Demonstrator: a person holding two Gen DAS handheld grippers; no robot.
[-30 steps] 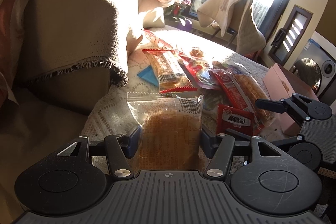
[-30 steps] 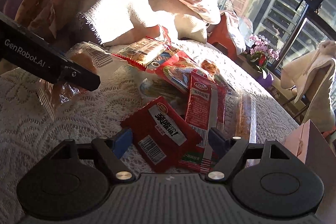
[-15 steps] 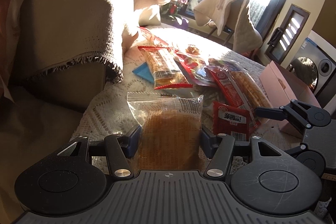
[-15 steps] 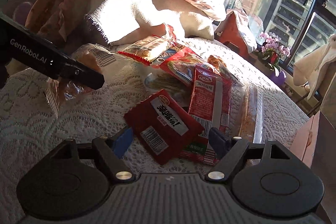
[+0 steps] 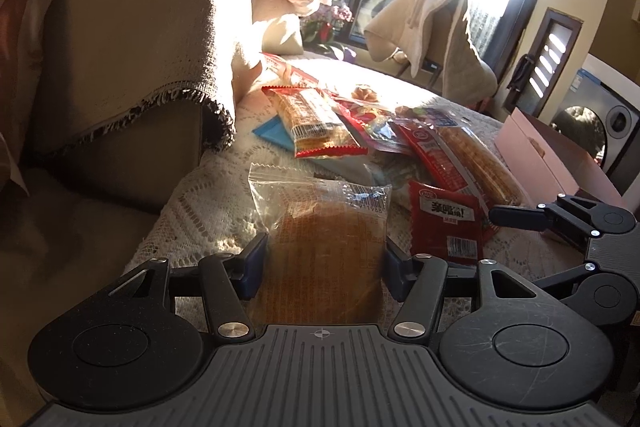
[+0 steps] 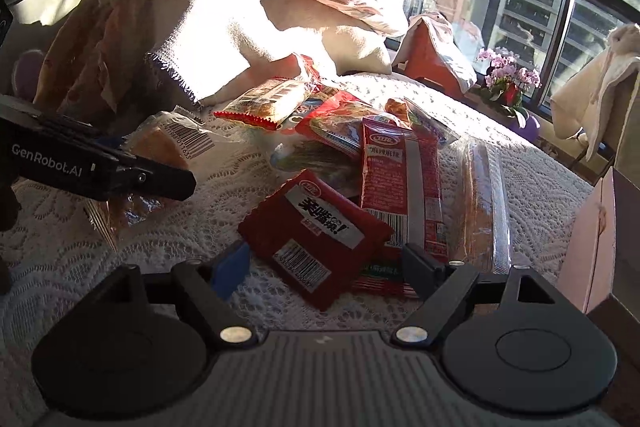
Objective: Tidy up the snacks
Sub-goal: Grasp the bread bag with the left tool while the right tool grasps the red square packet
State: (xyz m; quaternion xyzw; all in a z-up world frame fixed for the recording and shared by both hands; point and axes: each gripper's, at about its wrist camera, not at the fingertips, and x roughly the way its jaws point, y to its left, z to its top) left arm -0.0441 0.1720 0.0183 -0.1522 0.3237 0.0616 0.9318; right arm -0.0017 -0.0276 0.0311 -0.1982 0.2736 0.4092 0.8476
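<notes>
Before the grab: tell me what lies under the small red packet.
The small red packet lies on the lace cloth, its far corner overlapping the long red packet. Whatever lies directly beneath is covered.

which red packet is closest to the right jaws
The small square red packet with the white label, lying between them; the long red packet lies beyond it.

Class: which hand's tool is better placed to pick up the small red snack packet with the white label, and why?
Right. The right tool is open with the small red snack packet directly between its fingers, while the left tool already straddles the clear-wrapped golden bread.
</notes>
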